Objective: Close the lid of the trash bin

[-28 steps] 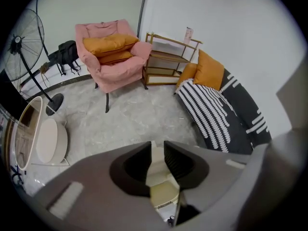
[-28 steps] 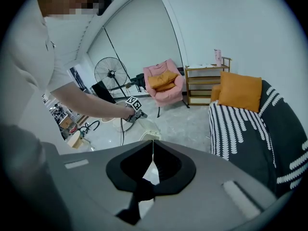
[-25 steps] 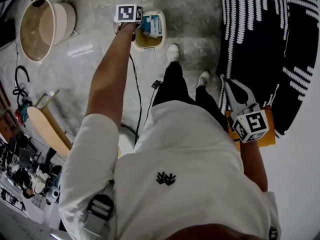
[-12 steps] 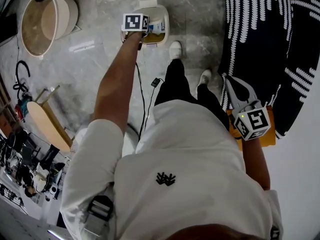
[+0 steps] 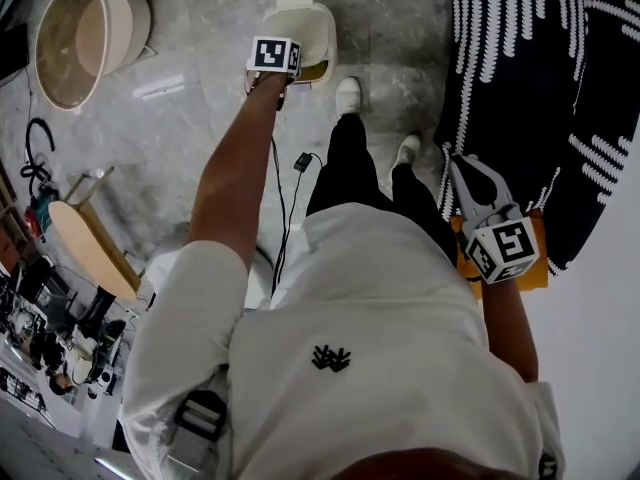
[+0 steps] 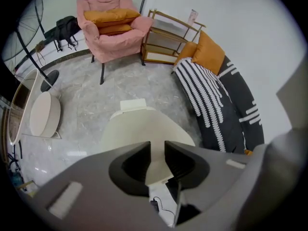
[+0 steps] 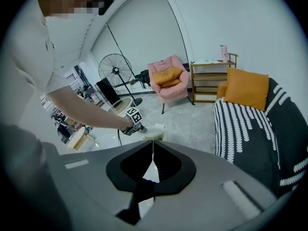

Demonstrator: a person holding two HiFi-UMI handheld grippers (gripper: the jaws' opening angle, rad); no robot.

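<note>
The cream trash bin (image 5: 305, 30) stands on the grey floor just ahead of the person's feet. Its lid (image 6: 144, 129) is tilted low over the opening, and only a thin yellowish sliver of the inside (image 5: 314, 69) shows at the near edge. My left gripper (image 5: 283, 68) is at that near edge with its jaws closed on the lid's front lip (image 6: 157, 150). The right gripper view shows the bin (image 7: 153, 131) with the left gripper (image 7: 132, 121) beside it. My right gripper (image 5: 458, 165) hangs at the person's side by the sofa, shut with nothing in it (image 7: 152, 150).
A sofa with a black-and-white striped throw (image 5: 530, 88) and an orange cushion (image 6: 209, 52) is to the right. A round cream side table (image 5: 80, 43) stands at the left. A pink armchair (image 6: 113, 25), a wooden shelf (image 6: 168, 37) and a floor fan (image 7: 113, 69) stand beyond. A cable (image 5: 290, 168) trails on the floor.
The bin stood open with a blue pack showing inside. My left gripper has swung the lid down over the opening, so the contents are now hidden. The right gripper has stayed still.
</note>
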